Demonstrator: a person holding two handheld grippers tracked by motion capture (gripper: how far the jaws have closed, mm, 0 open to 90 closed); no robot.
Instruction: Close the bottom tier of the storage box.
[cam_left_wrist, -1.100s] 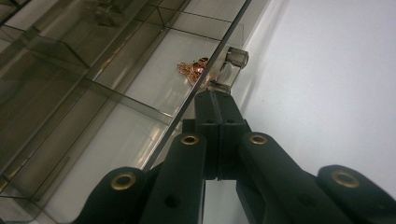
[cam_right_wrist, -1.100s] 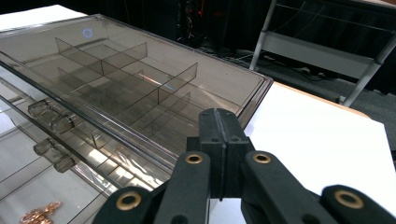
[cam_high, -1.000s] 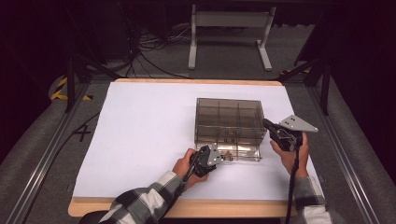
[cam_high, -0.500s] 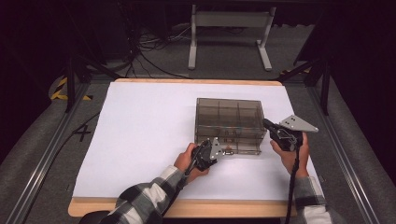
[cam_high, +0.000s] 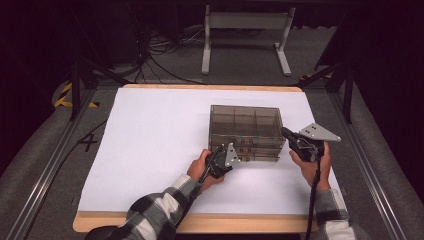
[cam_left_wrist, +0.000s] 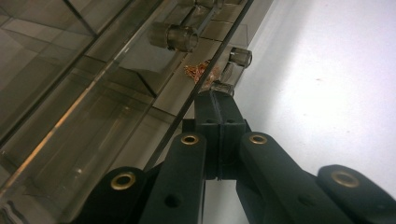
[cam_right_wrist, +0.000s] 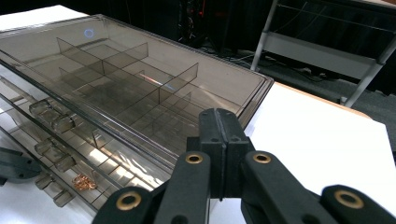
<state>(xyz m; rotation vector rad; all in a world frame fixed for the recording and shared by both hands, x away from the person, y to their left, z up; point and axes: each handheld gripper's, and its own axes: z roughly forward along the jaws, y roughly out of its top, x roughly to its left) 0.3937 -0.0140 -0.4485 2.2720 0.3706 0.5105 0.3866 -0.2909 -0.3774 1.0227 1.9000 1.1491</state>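
A: The drawer box (cam_high: 245, 131) sits on the white sheet (cam_high: 150, 140) toward the right of the table (cam_high: 210, 222), its long side running left to right and its drawer fronts facing the person at the near edge.

B: Which hand is closer to the drawers?

A: The left gripper (cam_high: 226, 161). Its tips are at the near front of the box, toward the left end of that face. In the left gripper view the jaws are pressed together with nothing between them, and their tip (cam_left_wrist: 218, 100) lies right at a small clear knob (cam_left_wrist: 222, 87) on the lowest drawer; I cannot tell whether it touches. Some copper-coloured bits (cam_left_wrist: 201, 71) lie in that drawer just beyond the knob.

B: And the other hand?

A: The right gripper (cam_high: 287, 134) is at the near right corner of the box, close to its side wall. Its jaws are also pressed together and empty; the right gripper view looks over the smoky lid (cam_right_wrist: 140, 79) and its dividers, tips (cam_right_wrist: 219, 121) just short of the box's edge.

B: So what does the next move turn on?

A: My guess is that a drawer slides toward the person, across the box's long side. The left tips already sit at a knob on that face, so they would need to part around it, while the right one looks placed to steady the box.
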